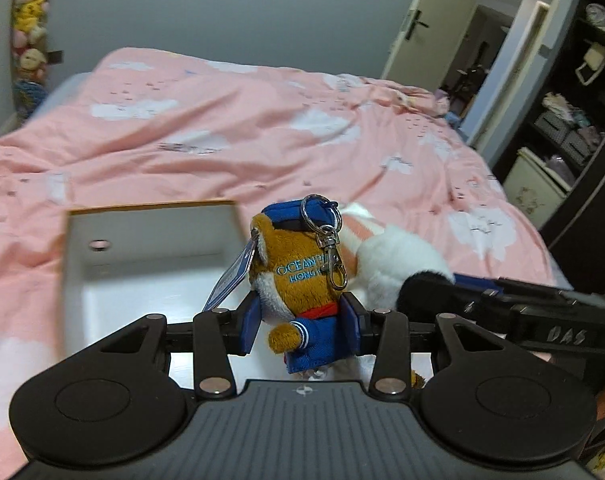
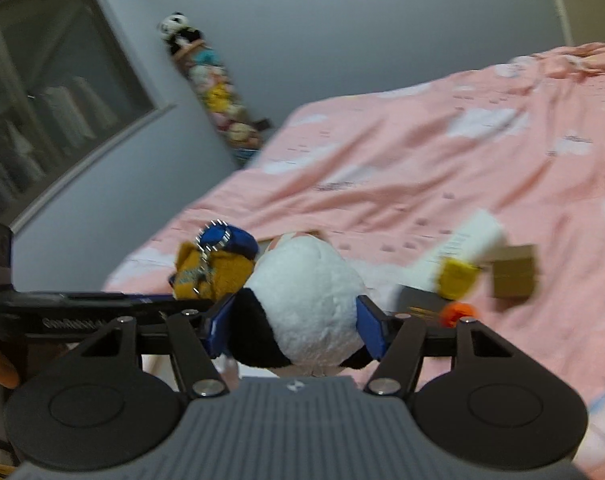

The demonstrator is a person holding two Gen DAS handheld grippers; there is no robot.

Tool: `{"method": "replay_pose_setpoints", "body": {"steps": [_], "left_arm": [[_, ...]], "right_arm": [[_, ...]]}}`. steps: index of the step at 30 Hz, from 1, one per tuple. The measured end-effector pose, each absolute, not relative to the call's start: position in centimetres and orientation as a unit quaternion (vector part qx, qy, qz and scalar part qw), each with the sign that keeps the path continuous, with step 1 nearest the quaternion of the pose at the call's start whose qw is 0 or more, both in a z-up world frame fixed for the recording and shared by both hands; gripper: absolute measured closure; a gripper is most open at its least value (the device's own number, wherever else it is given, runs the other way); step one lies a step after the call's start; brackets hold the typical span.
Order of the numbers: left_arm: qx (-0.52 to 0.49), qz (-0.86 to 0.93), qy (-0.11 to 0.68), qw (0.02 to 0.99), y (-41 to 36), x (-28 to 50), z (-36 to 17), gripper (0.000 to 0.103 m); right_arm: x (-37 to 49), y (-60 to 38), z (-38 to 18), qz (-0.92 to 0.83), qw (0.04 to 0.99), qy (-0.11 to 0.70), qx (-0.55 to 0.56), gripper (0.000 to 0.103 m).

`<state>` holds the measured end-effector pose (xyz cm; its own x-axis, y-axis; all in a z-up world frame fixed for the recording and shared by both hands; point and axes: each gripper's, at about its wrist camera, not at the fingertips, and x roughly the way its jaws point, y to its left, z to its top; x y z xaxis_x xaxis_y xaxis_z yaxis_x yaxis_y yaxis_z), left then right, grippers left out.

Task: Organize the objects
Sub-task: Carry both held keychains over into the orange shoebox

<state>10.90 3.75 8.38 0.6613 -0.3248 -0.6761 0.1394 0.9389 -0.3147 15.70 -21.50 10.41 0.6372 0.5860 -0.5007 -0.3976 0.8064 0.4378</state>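
Note:
My left gripper is shut on a small brown plush keychain in a blue sailor suit, with a metal ring and clasp. It is held above the right edge of an open white box on the pink bed. My right gripper is shut on a white and black plush toy, held just right of the keychain plush. The white plush also shows in the left wrist view, touching the keychain plush.
A pink quilt covers the bed. In the right wrist view a white tube, a yellow item, a brown box, a dark box and an orange cap lie on it. Dark shelves stand at the right.

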Motion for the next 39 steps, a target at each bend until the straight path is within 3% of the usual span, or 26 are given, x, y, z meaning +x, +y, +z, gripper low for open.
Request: {"method": "replay_pose_setpoints", "body": {"steps": [6, 17, 18, 19, 21, 22, 32, 34, 39], "left_arm": [[-0.124, -0.078, 0.42, 0.895, 7.3, 10.3, 7.0, 0.055], [-0.15, -0.061, 0.512, 0.843, 7.9, 11.8, -1.2, 0.056], [-0.153, -0.061, 0.515, 0.841, 8.2, 11.5, -1.6, 0.061], [-0.152, -0.06, 0.517, 0.84, 8.3, 11.6, -1.9, 0.079], [-0.159, -0.076, 0.524, 0.833, 8.3, 11.9, -2.4, 0.092], [-0.167, -0.09, 0.531, 0.826, 8.3, 11.9, -2.7, 0.091], [-0.128, -0.081, 0.553, 0.819, 7.8, 12.5, -3.9, 0.09], [-0.119, -0.072, 0.555, 0.82, 8.0, 12.5, -3.9, 0.08], [-0.128, -0.066, 0.559, 0.816, 8.7, 12.7, -4.4, 0.07]], "right_arm": [[16.1, -17.3, 9.5, 0.317, 0.861, 0.353, 0.183, 0.038], [16.1, -13.9, 2.9, 0.283, 0.823, 0.465, 0.165, 0.038], [16.4, -13.6, 2.4, 0.281, 0.819, 0.473, 0.165, 0.038], [16.6, -13.3, 2.0, 0.279, 0.816, 0.479, 0.164, 0.04], [16.9, -12.8, 1.1, 0.281, 0.806, 0.493, 0.167, 0.062], [17.1, -12.7, 0.6, 0.291, 0.791, 0.508, 0.179, 0.066], [17.1, -11.5, 0.1, 0.283, 0.797, 0.52, 0.117, 0.063], [17.3, -11.1, 0.1, 0.29, 0.801, 0.516, 0.088, 0.056], [17.2, -8.7, 0.1, 0.317, 0.809, 0.495, -0.03, 0.051]]}}
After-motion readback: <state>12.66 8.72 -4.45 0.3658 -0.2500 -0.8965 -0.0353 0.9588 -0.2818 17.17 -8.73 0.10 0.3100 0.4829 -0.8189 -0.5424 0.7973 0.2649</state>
